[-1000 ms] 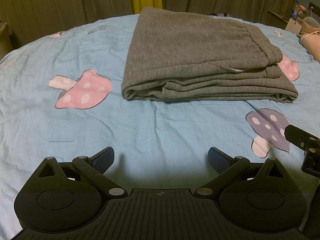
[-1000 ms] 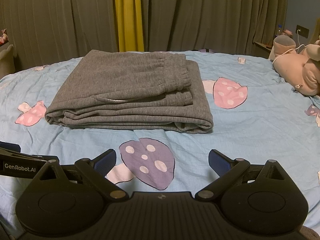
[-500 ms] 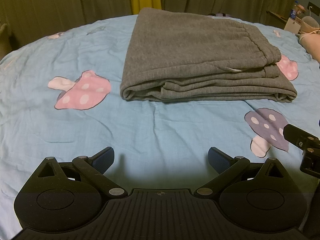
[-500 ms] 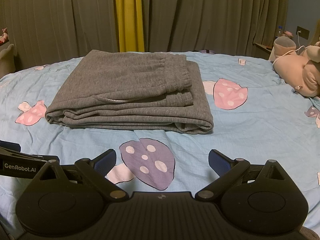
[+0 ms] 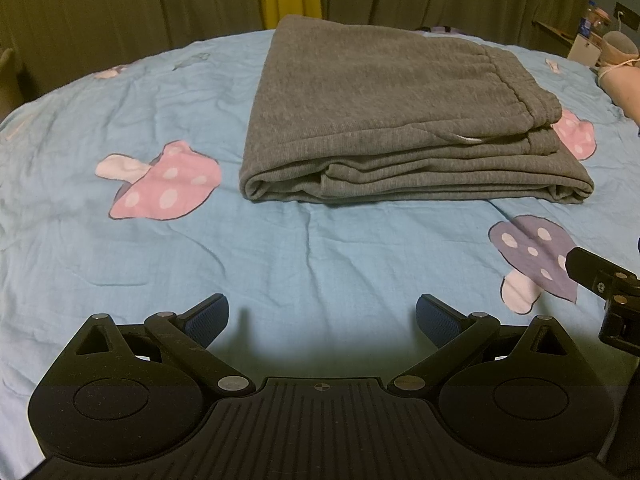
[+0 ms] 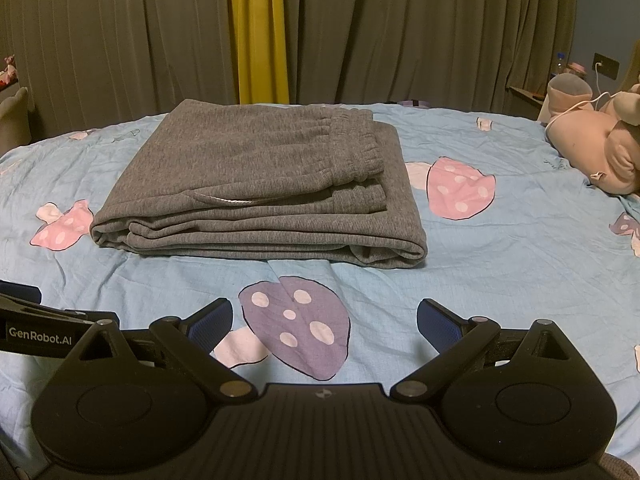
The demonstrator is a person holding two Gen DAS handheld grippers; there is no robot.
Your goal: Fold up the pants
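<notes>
Grey fleece pants (image 5: 400, 120) lie folded in a thick stack mid-bed on the blue mushroom-print sheet (image 5: 280, 264) — fold looks done. Left hand-held gripper (image 5: 322, 316) and right hand-held gripper (image 6: 325, 320) both spread, empty, near the bed's front edge — keep them clear of the stack.
</notes>
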